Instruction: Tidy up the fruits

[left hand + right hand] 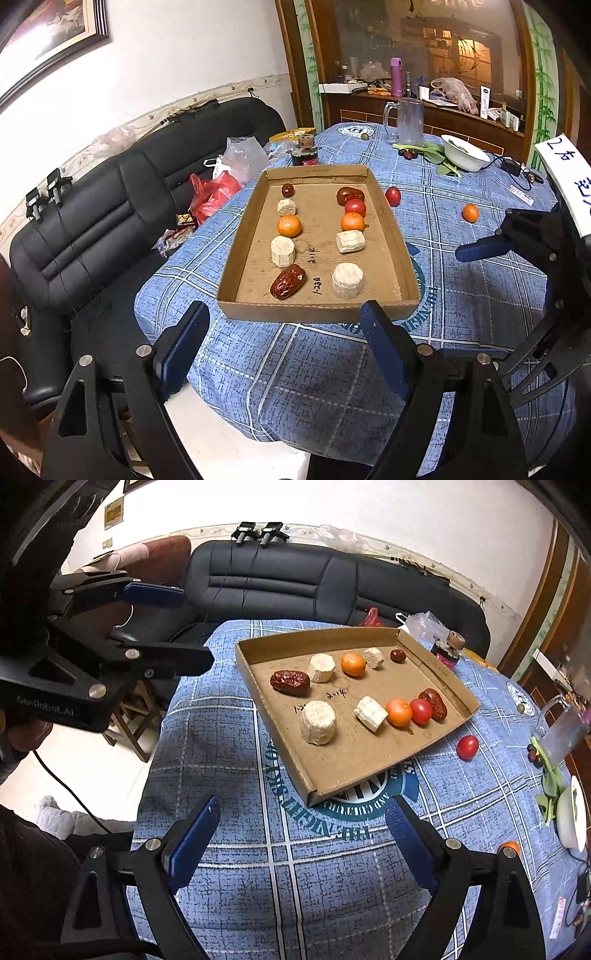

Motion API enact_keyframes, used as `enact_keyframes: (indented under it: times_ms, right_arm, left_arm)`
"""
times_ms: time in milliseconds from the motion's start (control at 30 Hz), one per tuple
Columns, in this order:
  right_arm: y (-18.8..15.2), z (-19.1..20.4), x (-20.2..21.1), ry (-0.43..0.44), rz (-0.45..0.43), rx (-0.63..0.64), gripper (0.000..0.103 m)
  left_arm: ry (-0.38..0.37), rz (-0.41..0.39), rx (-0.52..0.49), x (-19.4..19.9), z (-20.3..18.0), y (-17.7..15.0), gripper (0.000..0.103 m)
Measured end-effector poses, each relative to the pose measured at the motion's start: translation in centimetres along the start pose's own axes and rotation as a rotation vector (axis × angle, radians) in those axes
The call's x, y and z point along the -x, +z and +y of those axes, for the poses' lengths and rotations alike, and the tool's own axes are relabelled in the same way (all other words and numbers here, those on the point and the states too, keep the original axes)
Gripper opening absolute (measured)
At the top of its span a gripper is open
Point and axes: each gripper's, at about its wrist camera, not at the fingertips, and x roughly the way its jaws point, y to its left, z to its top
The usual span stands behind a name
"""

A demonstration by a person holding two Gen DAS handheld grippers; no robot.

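Both tools are held over the near edge of the tabletop (pixel 461 295) with fingers spread wide and nothing between them — the left tool (pixel 284 332) just short of the cardboard tray (pixel 391 221), the right tool (pixel 306 834) beside the tray's near corner. The tray is set on a blue checked cloth, and two rows of items are laid out inside it. In the left row a small dark fruit (pixel 287 190), a pale chunk, an orange (pixel 289 225), another pale chunk and a red date (pixel 288 281) are lined up. In the right row a date, a red tomato (pixel 355 207), an orange and two pale chunks are placed. Outside the tray, a second tomato (pixel 392 195) is seen just beside its right wall — a loose orange (pixel 470 213) lies farther right on the cloth.
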Motion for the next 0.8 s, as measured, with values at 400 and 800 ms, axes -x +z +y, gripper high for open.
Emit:
enact_keyframes:
  times_ms: [400, 800]
  right_arm:
    - [0.7, 0.2, -0.3, -0.019, -0.009, 0.024, 0.092]
    - [1.3, -0.2, -0.5, -0.023, -0.019, 0.018, 0.092]
  left_arm:
    - [0.004, 0.009, -0.003, 0.1, -0.2, -0.4, 0.084]
    - [-0.012, -0.002, 0.028, 0.1, 0.8, -0.2, 0.084]
